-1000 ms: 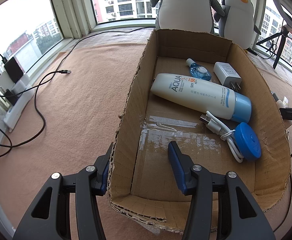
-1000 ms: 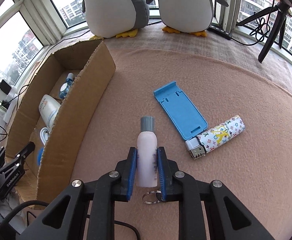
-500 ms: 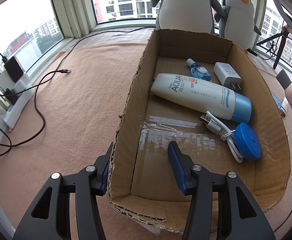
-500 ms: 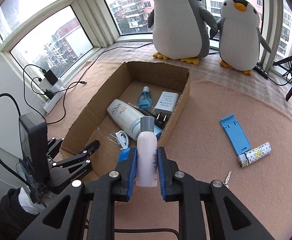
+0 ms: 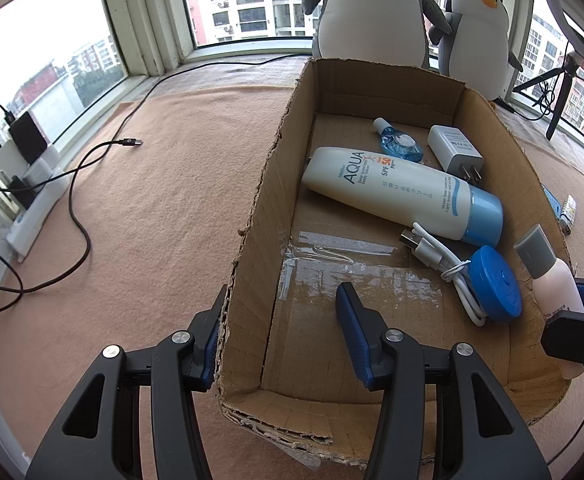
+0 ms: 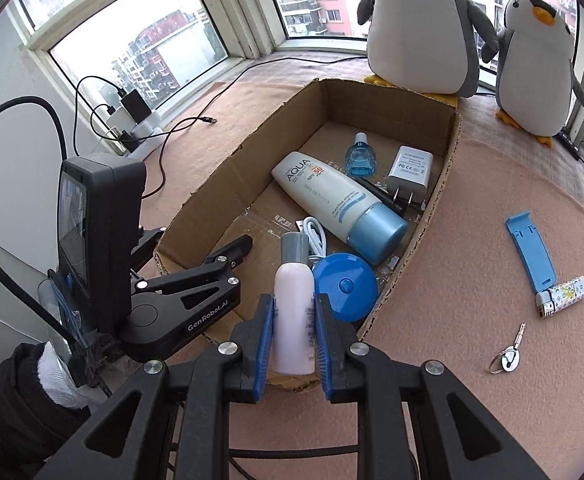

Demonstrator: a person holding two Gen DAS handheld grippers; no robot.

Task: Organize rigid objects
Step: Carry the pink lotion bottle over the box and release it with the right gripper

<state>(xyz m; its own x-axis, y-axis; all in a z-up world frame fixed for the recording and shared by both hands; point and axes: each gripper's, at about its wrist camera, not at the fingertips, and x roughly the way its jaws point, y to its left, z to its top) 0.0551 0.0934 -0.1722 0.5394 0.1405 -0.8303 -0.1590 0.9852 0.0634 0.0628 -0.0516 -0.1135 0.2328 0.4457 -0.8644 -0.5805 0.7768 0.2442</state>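
An open cardboard box lies on the pink carpet. Inside it are a sunscreen tube, a small blue bottle, a white charger, a white cable and a round blue case. My left gripper straddles the box's near-left wall with its jaws apart; the outer pad touches the cardboard and the inner pad stands clear. My right gripper is shut on a pink bottle with a grey cap, above the box's near end. That bottle enters the left wrist view at the right edge.
Right of the box on the carpet lie a blue phone stand, a patterned lighter and a key on a ring. Two plush penguins stand behind the box. A black cable and power strip are at left, a tripod at far right.
My right gripper has carried the pink bottle from the carpet right of the box to above the box's near end. The left gripper has not moved.
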